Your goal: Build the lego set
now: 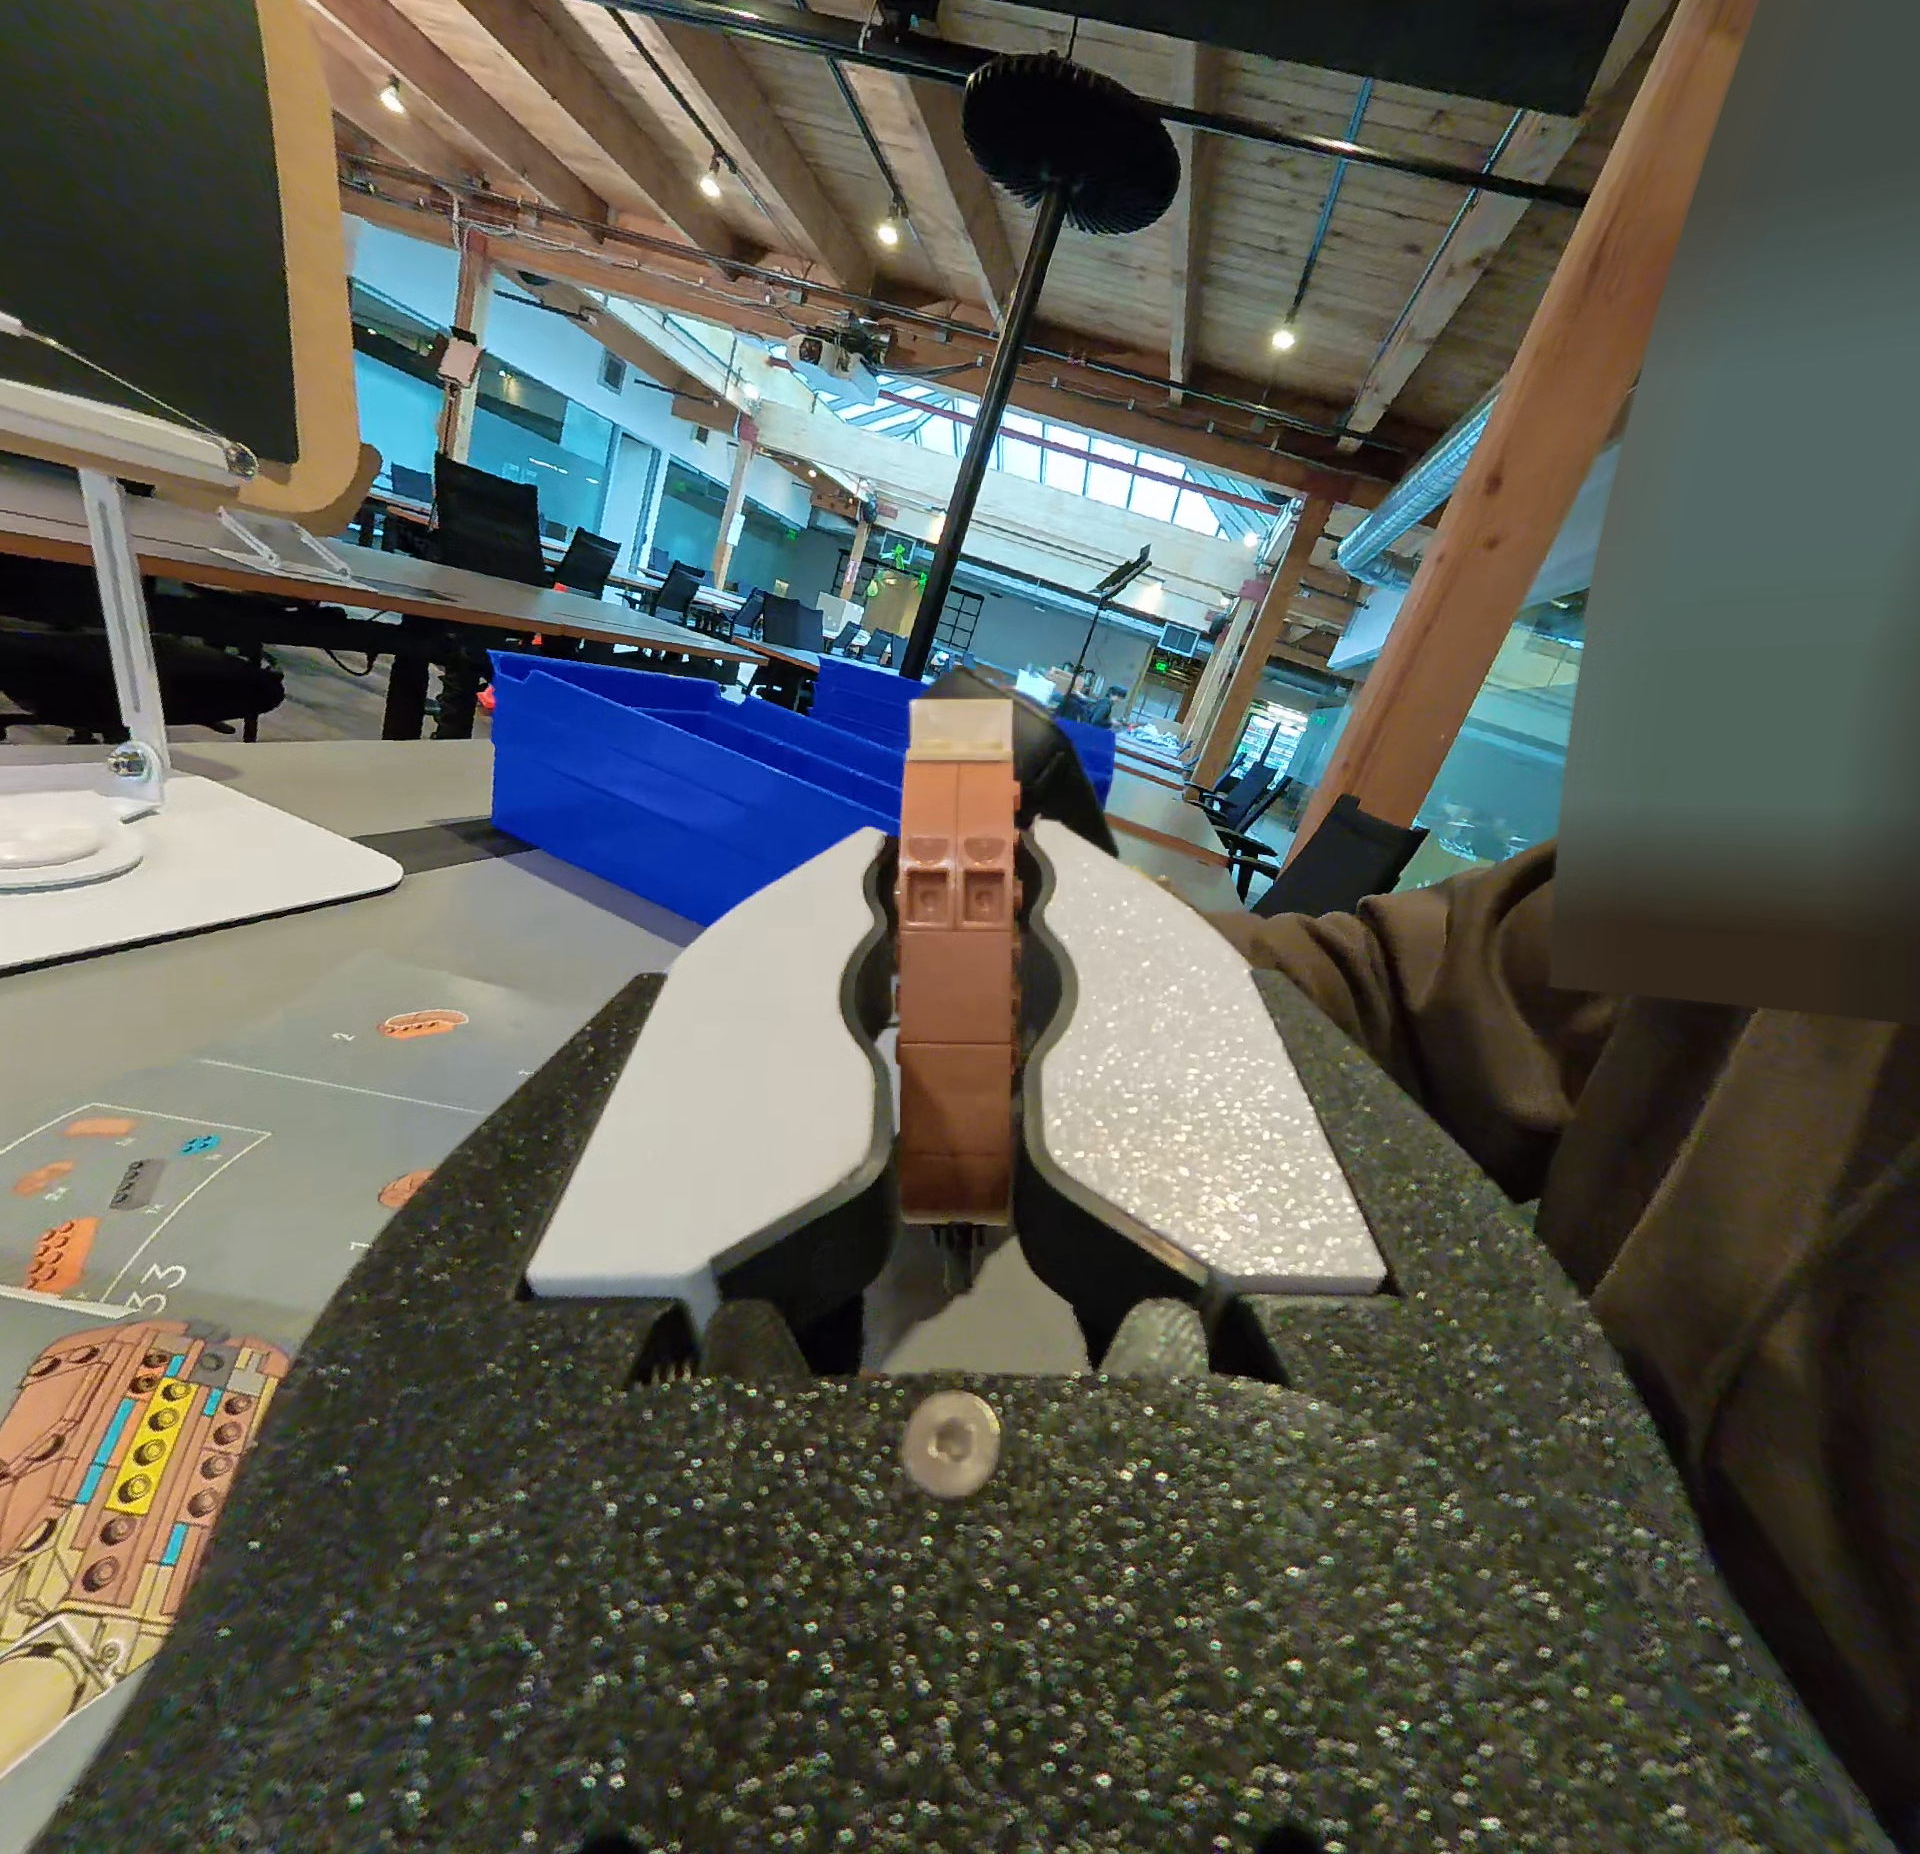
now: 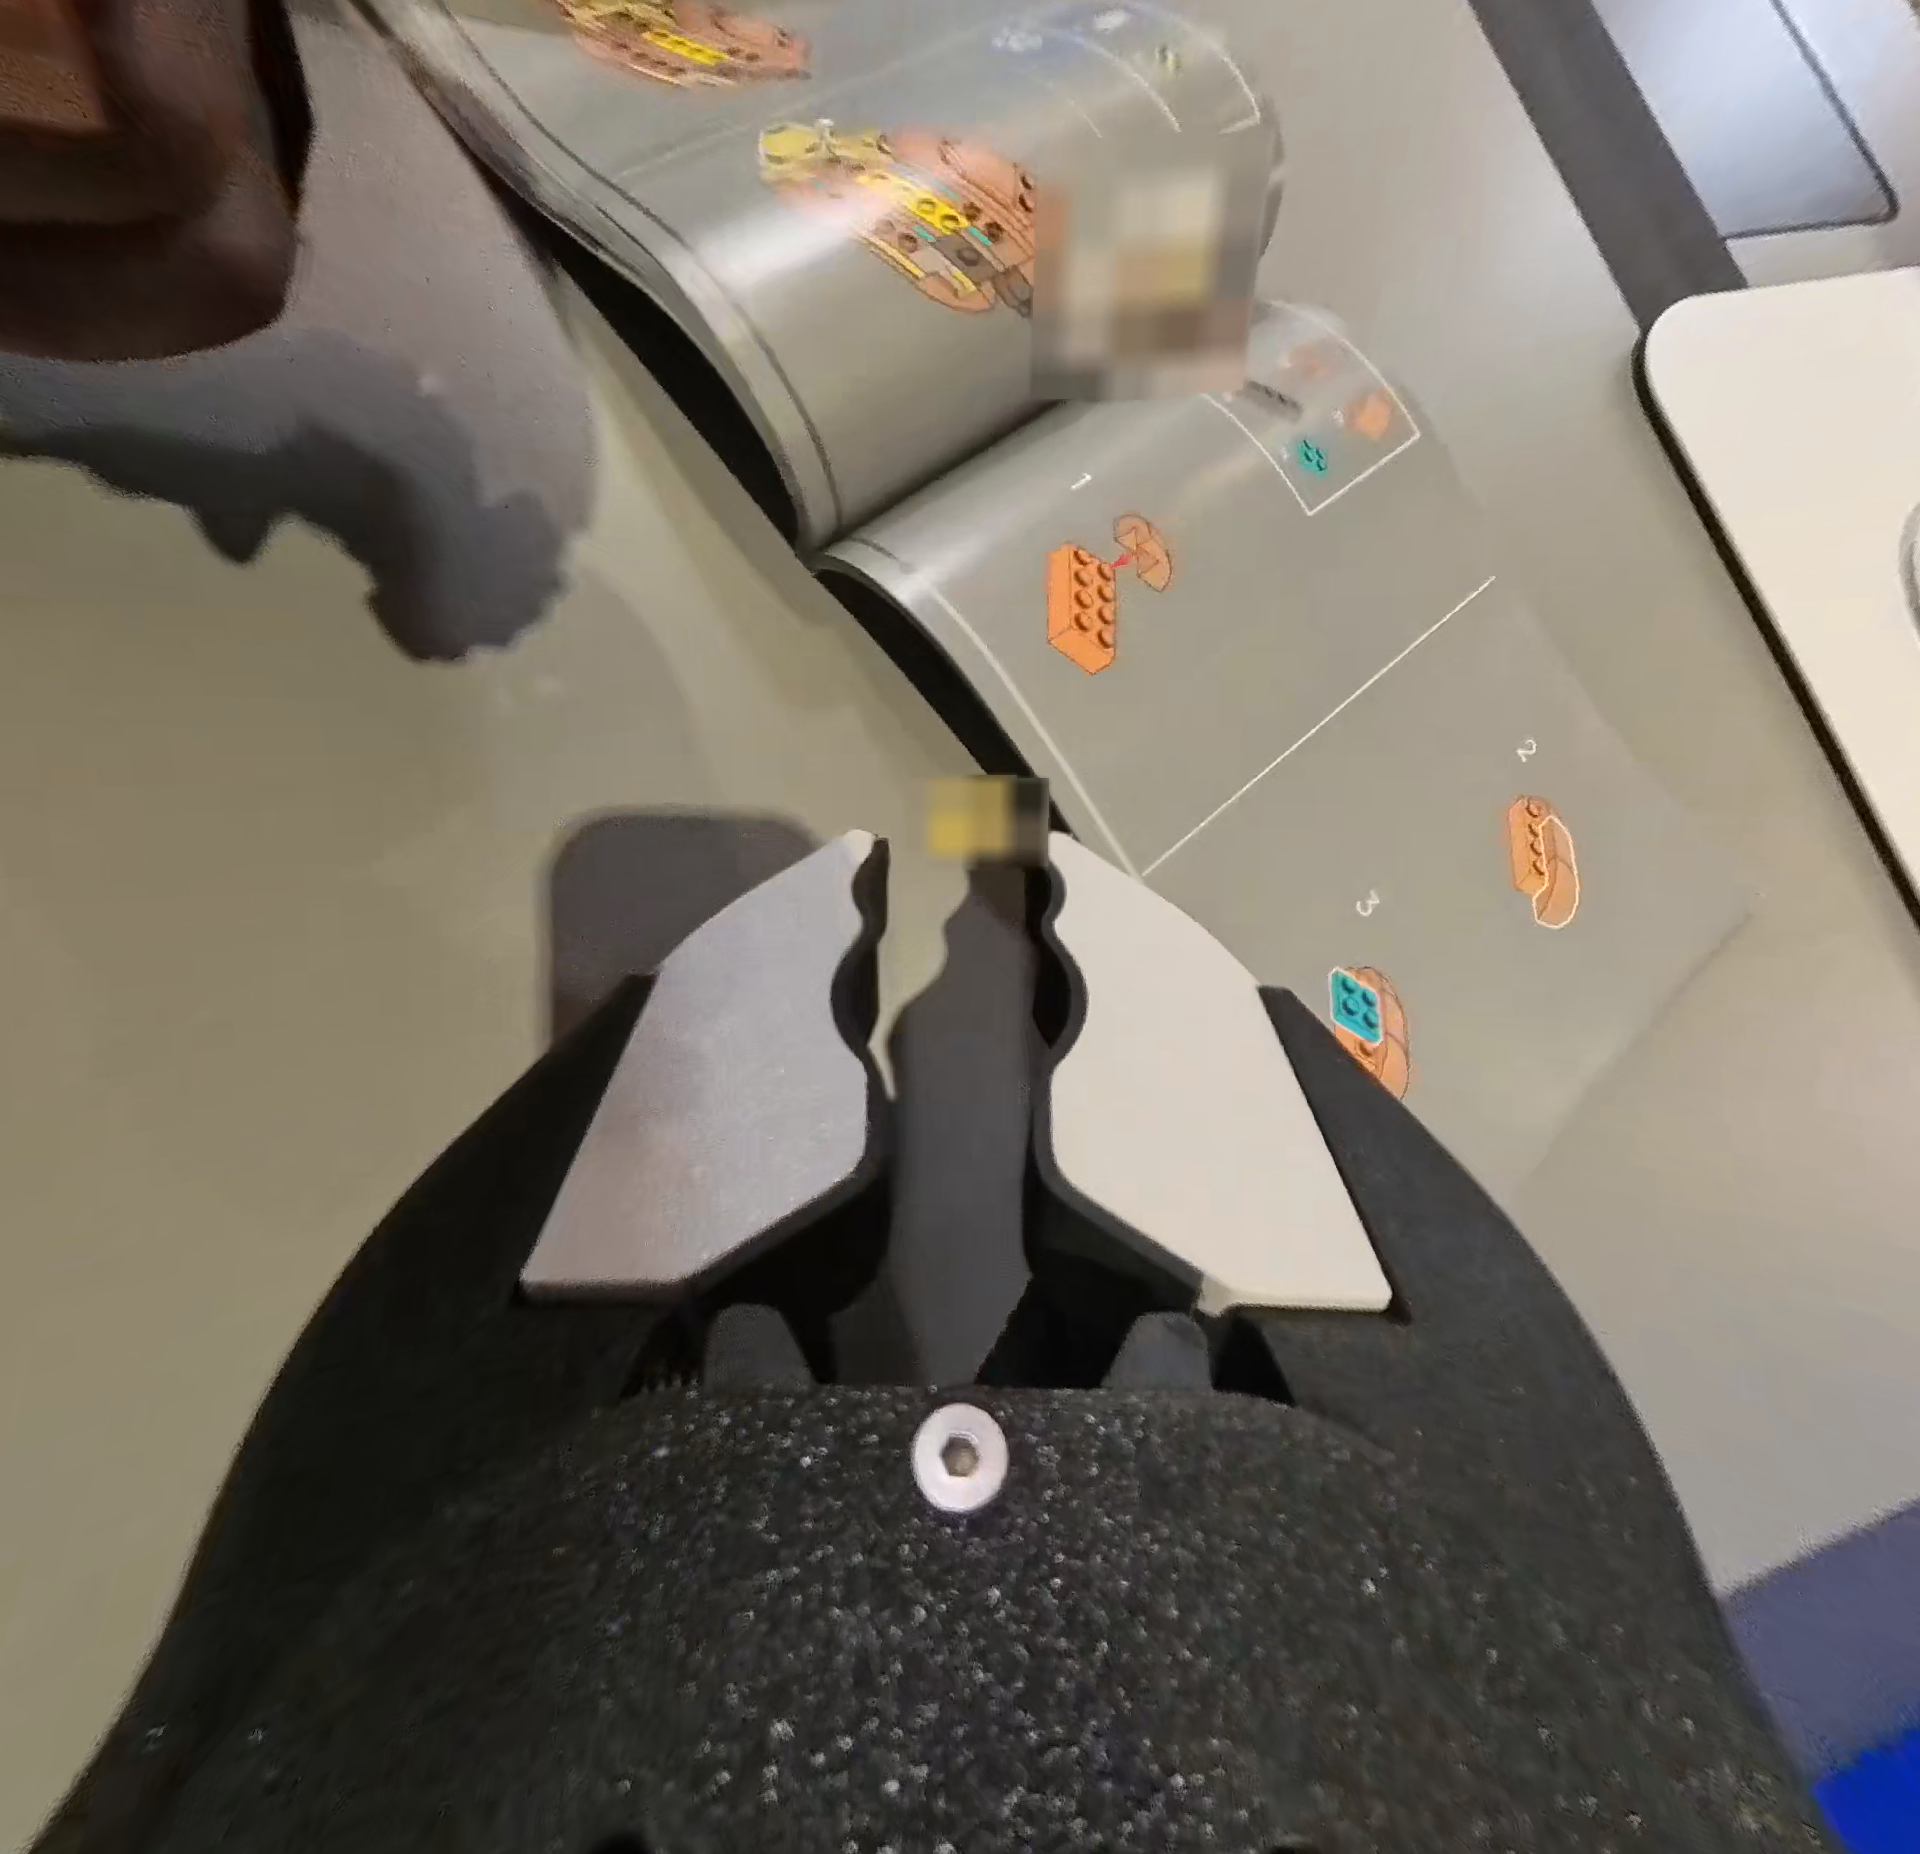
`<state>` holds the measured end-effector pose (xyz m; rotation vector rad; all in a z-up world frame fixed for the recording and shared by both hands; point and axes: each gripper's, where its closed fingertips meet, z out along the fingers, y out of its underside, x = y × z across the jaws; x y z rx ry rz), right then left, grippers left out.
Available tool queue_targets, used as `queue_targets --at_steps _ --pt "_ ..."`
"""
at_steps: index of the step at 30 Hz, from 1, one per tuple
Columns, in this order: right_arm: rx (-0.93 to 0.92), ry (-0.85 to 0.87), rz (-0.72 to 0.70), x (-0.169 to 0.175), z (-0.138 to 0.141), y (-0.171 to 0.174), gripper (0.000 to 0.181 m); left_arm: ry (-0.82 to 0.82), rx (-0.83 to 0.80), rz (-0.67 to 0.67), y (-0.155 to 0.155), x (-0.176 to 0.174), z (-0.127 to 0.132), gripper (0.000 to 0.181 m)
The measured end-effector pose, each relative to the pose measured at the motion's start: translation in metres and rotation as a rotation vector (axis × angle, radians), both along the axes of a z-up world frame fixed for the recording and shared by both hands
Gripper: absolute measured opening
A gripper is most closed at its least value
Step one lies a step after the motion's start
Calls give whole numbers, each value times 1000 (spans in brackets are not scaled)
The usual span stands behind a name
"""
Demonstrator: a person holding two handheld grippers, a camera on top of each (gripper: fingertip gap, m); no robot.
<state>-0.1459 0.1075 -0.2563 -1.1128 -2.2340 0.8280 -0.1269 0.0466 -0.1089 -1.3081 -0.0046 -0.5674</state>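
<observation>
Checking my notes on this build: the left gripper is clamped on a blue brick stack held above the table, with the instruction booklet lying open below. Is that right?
Not quite. The brick stack in the left gripper is brown with a pale piece at its far end, not blue; the left wrist view shows it. Blue belongs to the bins behind. The jaws are clamped on it, and the instruction booklet lies open below.

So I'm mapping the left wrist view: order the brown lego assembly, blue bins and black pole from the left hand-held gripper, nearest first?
1. Brown lego assembly, clamped between its fingers.
2. Blue bins, ahead-left on the table.
3. Black pole, behind the bins.
</observation>
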Motion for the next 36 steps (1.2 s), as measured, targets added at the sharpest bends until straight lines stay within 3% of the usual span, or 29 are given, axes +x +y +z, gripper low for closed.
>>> queue_targets --at_steps 20,30,33,36 --pt "-40 -91 53 -3 -6 -5 16 2 11 -1 -2 -2 5 21" --pt "-451 -41 100 50 35 -25 10 13 -2 -4 -2 -1 4 21" --pt "-689 -136 105 66 43 -35 10 17 -12 -16 -1 2 3 21" --pt "-697 -182 69 75 36 -27 14 29 -14 -26 -1 6 3 21"
